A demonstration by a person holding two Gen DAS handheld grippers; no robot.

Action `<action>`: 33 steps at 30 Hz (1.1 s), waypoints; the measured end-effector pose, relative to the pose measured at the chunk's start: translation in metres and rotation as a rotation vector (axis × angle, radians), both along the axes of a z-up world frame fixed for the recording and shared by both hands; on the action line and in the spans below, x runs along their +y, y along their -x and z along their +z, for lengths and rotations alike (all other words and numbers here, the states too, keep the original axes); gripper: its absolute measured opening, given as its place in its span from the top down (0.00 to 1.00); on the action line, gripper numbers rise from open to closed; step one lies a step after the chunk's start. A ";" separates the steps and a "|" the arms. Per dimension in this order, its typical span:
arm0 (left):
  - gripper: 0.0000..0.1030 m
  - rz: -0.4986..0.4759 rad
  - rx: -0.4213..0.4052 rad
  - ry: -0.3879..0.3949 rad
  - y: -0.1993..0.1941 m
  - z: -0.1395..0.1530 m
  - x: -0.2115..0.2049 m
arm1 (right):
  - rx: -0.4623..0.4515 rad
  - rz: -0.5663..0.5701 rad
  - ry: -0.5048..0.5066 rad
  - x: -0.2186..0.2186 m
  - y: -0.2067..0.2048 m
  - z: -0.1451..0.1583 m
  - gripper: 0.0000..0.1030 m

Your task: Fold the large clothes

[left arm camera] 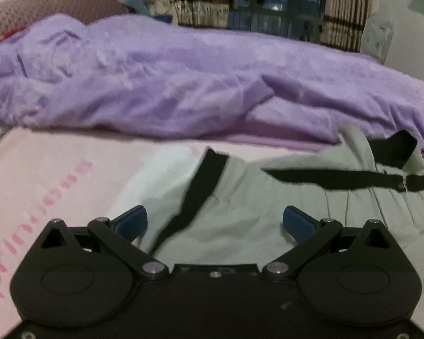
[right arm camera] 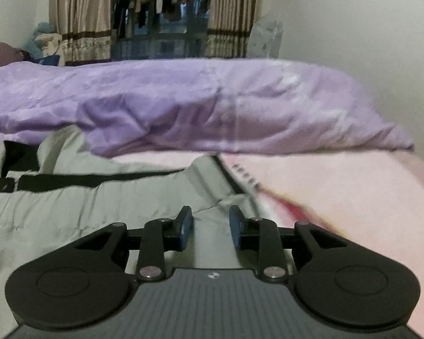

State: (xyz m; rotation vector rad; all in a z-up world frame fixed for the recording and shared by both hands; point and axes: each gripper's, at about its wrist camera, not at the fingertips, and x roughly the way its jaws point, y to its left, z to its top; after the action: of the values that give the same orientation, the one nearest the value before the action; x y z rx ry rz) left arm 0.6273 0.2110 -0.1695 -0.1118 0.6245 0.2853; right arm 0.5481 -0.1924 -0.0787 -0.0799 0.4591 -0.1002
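Note:
A large pale grey-green garment (left arm camera: 240,212) with black straps (left arm camera: 339,180) lies spread on the pink bed sheet (left arm camera: 56,175). My left gripper (left arm camera: 214,221) hovers over its left part, jaws wide open, with a black strap (left arm camera: 195,197) running between the blue pads and nothing gripped. In the right wrist view the same garment (right arm camera: 84,203) fills the lower left. My right gripper (right arm camera: 210,226) sits over its right edge, near a raised fold (right arm camera: 206,175). Its blue pads stand a narrow gap apart. Cloth shows in the gap below them, but neither pad presses on it.
A bunched purple duvet (left arm camera: 183,84) (right arm camera: 198,104) lies across the far side of the bed, its edge overlapping the garment's far end. Bare pink sheet (right arm camera: 339,197) extends to the right. Curtains (right arm camera: 79,14), a window with hanging clothes and white walls stand beyond.

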 end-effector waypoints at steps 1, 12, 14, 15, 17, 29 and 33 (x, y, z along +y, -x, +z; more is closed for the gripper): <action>0.00 0.008 -0.002 -0.025 0.001 0.004 0.000 | -0.016 -0.010 0.014 -0.002 0.003 0.005 0.69; 0.00 0.061 0.012 0.016 -0.002 -0.011 0.024 | 0.061 -0.156 -0.151 -0.076 -0.016 -0.013 0.52; 0.00 0.065 0.004 0.015 -0.001 -0.007 0.025 | 0.050 -0.179 -0.155 -0.076 -0.014 -0.011 0.53; 0.00 0.072 0.003 0.005 0.000 -0.003 0.024 | 0.047 -0.185 -0.149 -0.074 -0.013 -0.008 0.53; 0.00 0.062 0.001 0.000 0.002 0.005 0.019 | 0.018 -0.160 -0.132 -0.066 -0.009 0.002 0.56; 0.00 -0.206 -0.113 0.197 0.023 0.025 -0.083 | -0.078 0.112 -0.169 0.082 0.054 0.022 0.56; 0.00 -0.214 0.006 0.027 0.006 -0.019 -0.113 | 0.069 0.173 -0.189 0.093 0.041 -0.012 0.55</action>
State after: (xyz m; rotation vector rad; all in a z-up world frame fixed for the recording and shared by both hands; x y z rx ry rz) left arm 0.6212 0.0976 -0.1880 -0.0698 0.6410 0.0708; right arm 0.5075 -0.0993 -0.0908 0.0627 0.5262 0.1163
